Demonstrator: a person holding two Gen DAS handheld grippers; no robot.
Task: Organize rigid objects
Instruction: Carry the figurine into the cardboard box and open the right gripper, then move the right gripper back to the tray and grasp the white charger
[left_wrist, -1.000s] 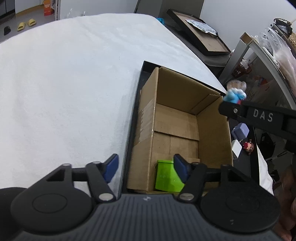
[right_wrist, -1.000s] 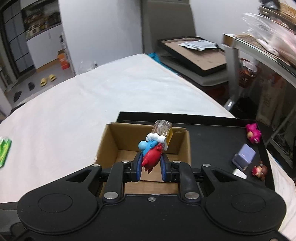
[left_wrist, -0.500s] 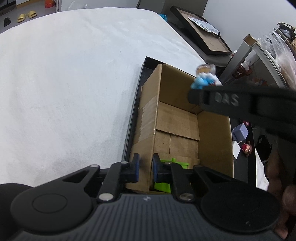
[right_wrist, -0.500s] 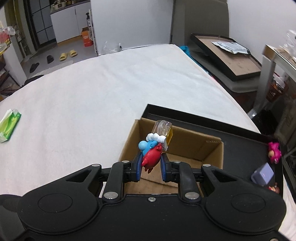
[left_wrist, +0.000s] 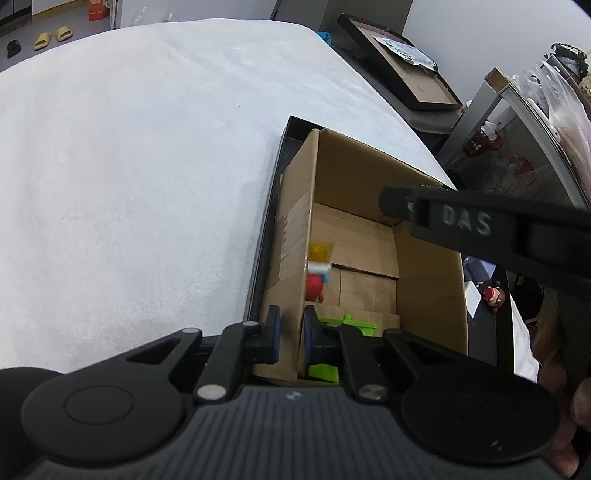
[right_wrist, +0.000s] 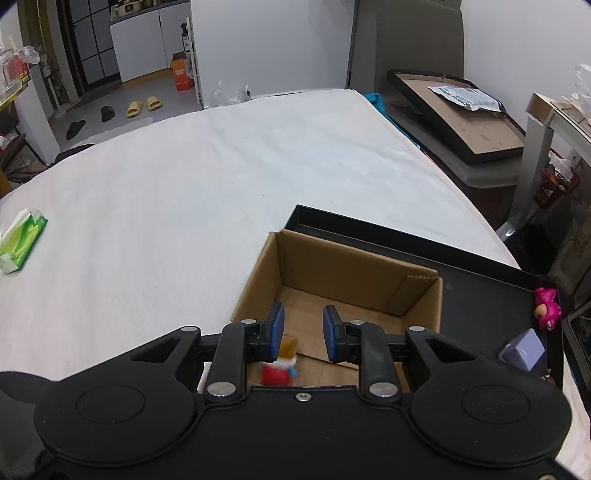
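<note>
Left gripper (left_wrist: 290, 334) sits low at the near-left corner of the cardboard box (left_wrist: 428, 295), its blue-padded fingers (left_wrist: 274, 334) pinching the box's left wall, one pad outside and one inside. The box stands in a black tray (right_wrist: 491, 291) at the edge of a worktop covered in white cloth (right_wrist: 192, 206).

Right gripper (right_wrist: 301, 332) hovers above the open box, angled down into it, fingers (right_wrist: 276, 330) spread apart with nothing between them. In the left wrist view its black side marked "DAS" crosses over the box's right wall; part of a hand (left_wrist: 561, 373) shows at the right edge.

The red, white and blue figure toy (left_wrist: 317, 284) with a yellow end lies on the box floor against the left wall; it looks blurred in the right wrist view, just below the spread fingers. A green plastic piece (left_wrist: 349, 323) sits at the box's near end, partly hidden by the left gripper.

On the tray right of the box: pink figure (right_wrist: 546, 308), lilac cube (right_wrist: 522, 349), small brown figure (left_wrist: 493, 295). A green tissue pack (right_wrist: 24, 240) lies well apart on the cloth at far left.
</note>
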